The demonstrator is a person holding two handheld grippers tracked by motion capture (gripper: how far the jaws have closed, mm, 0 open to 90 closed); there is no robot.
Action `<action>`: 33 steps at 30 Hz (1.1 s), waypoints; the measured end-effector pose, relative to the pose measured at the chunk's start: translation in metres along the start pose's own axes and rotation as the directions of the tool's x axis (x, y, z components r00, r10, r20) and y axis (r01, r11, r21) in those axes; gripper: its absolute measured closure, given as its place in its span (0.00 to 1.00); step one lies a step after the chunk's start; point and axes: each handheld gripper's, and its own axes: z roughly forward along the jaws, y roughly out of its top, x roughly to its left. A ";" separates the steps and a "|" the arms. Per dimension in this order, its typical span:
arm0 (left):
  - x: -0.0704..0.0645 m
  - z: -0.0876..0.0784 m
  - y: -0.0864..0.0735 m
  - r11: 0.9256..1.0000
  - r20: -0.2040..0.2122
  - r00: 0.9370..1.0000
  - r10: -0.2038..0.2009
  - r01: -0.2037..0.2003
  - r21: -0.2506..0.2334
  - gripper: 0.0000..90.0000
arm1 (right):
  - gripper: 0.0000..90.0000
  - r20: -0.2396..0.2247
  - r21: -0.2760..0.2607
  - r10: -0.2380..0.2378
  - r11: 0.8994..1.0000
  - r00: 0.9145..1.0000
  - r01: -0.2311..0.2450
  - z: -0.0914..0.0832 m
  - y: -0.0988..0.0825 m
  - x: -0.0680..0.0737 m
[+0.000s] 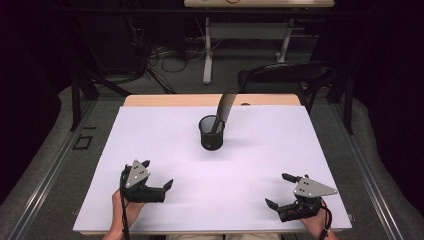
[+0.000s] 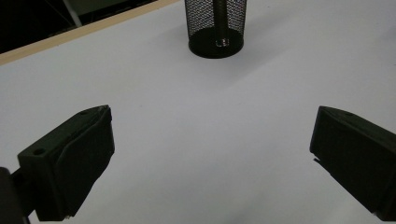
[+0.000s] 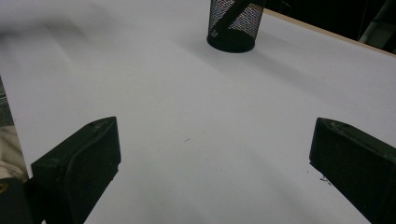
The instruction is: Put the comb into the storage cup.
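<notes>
A: How do the hands sit?

B: Low at the near edge of the white table (image 1: 150, 130); left gripper (image 1: 159, 175) and right gripper (image 1: 278, 190) both have jaws spread wide, holding nothing.

A: And the cup?

B: The black wire-mesh cylindrical cup (image 1: 211, 133) stands upright mid-table, well apart from both, a dark flat comb (image 1: 225, 107) leaning out of it

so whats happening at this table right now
A person sits at a white table with a two-jaw gripper in each hand. The left gripper and right gripper both rest near the front edge, jaws wide open, holding nothing. Farther back, mid-table, stands a black mesh cup with a comb leaning upright in it. Neither gripper is touching the cup or comb.
</notes>
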 end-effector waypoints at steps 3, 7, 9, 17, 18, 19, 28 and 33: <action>0.000 -0.002 -0.003 1.000 -0.003 1.000 0.006 -0.006 0.003 0.00 | 0.02 0.001 0.002 0.002 1.000 1.000 -0.002 0.000 0.000 0.000; -0.002 -0.006 -0.008 1.000 -0.006 1.000 -0.001 0.001 -0.005 0.00 | 0.02 0.003 0.001 0.000 1.000 1.000 0.000 0.000 0.000 0.000; -0.004 -0.008 -0.010 1.000 -0.008 1.000 0.002 -0.002 -0.008 0.00 | 0.02 0.003 0.001 0.000 1.000 1.000 0.000 0.000 0.000 0.000; -0.006 -0.013 -0.019 1.000 -0.017 1.000 0.002 -0.002 -0.001 0.00 | 0.02 0.002 0.001 -0.002 1.000 1.000 0.002 -0.001 0.000 0.000; -0.006 -0.014 -0.020 1.000 -0.020 1.000 0.003 -0.003 -0.004 0.00 | 0.02 0.004 0.001 -0.004 1.000 1.000 0.004 -0.001 0.000 0.000; -0.006 -0.014 -0.021 1.000 -0.018 1.000 0.000 0.000 -0.004 0.00 | 0.02 0.003 0.000 -0.003 1.000 1.000 0.003 -0.001 0.000 0.000; -0.009 -0.016 -0.026 1.000 -0.021 1.000 0.016 -0.016 -0.002 0.00 | 0.01 -0.002 -0.002 0.007 1.000 1.000 -0.007 -0.001 -0.001 0.000; -0.008 -0.016 -0.027 1.000 -0.021 1.000 0.009 -0.009 -0.001 0.00 | 0.01 -0.003 -0.004 0.009 1.000 1.000 -0.009 0.000 -0.001 -0.001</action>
